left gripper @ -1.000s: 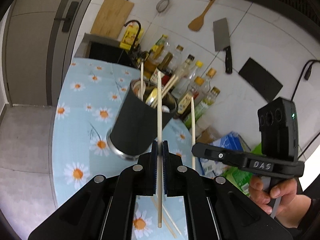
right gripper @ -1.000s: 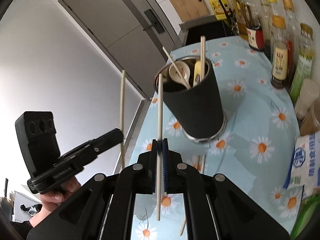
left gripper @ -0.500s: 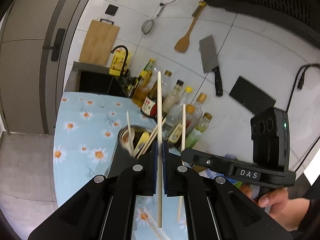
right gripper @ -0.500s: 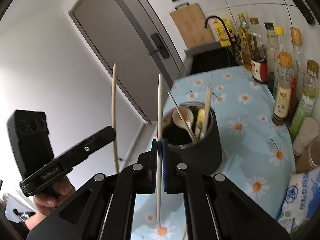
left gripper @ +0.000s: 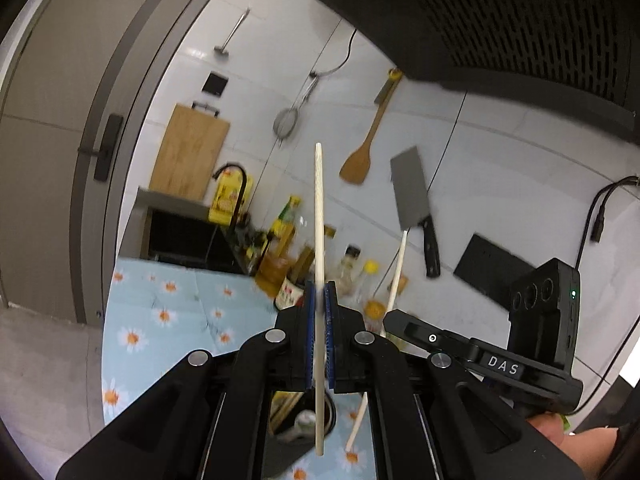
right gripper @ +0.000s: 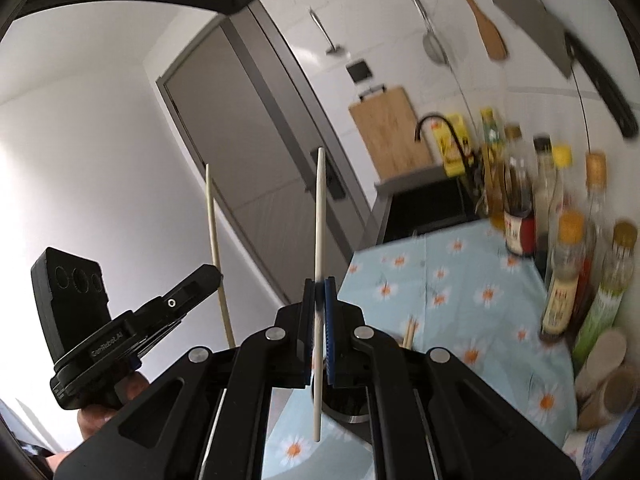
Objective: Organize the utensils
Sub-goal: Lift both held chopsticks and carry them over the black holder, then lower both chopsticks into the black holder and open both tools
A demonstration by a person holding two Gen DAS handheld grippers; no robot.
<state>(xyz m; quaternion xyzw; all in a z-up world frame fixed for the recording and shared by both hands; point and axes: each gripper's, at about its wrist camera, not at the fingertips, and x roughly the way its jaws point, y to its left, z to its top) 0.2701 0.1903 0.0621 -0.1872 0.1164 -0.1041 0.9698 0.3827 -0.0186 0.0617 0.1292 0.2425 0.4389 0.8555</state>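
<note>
**Two chopsticks held above the utensil cup**

I see my left gripper [left gripper: 319,300] pinching a pale wooden chopstick [left gripper: 318,216] upright between its blue pads. My right gripper [right gripper: 319,294] pinches a second pale chopstick [right gripper: 319,224] the same way. Both sticks hang above the dark round utensil cup [right gripper: 347,402], which stands on the daisy-print blue tablecloth [right gripper: 460,280]. More chopsticks [right gripper: 409,330] poke from the cup; bottles [right gripper: 564,280] line the cloth's wall-side edge.
</note>
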